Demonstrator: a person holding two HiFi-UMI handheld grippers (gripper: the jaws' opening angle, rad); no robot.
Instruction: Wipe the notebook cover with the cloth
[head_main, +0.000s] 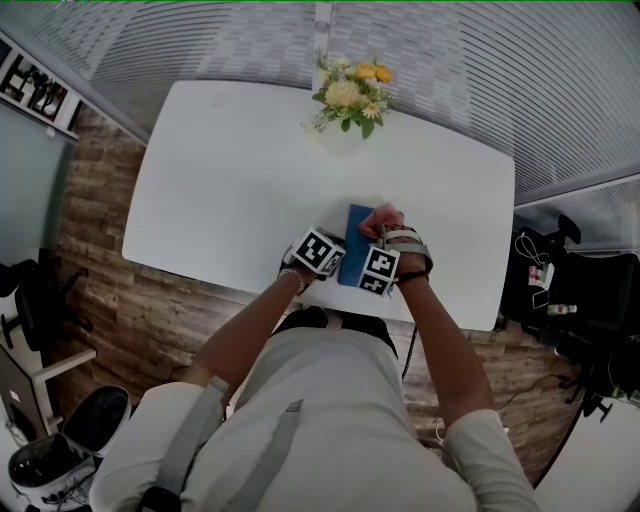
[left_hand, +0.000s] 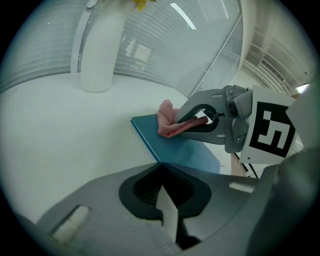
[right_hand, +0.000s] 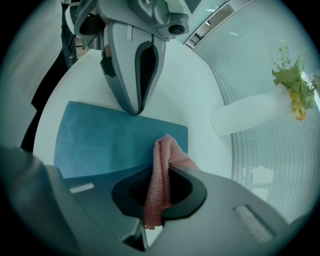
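1. The right gripper (right_hand: 161, 170) is clamped on the pink cloth (right_hand: 165, 150). The cloth is pinched between the closed jaws, with a bunched fold standing out past the tips and a narrow strip trailing back between them.
2. The blue notebook (right_hand: 110, 142) lies flat on the white table (right_hand: 195, 95), directly below and ahead of the right gripper's tips. The fold of cloth is seen on the cover, close to the corner that lies to the right of these jaws.
3. The left gripper (left_hand: 160, 165) is closed, with nothing held between its jaws. Its tips are set at the edge of the notebook, on the side opposite the right gripper, so the two grippers point toward each other across the cover.
4. From the left gripper, the cloth is found ahead and slightly to the right, on the far part of the cover.
5. A white vase (left_hand: 100, 55) with flowers (right_hand: 292, 87) stands well beyond the notebook, ahead and to the left of the left gripper and off to the right of the right gripper.
6. In the head view, both grippers are held over the side of the table nearest the person.
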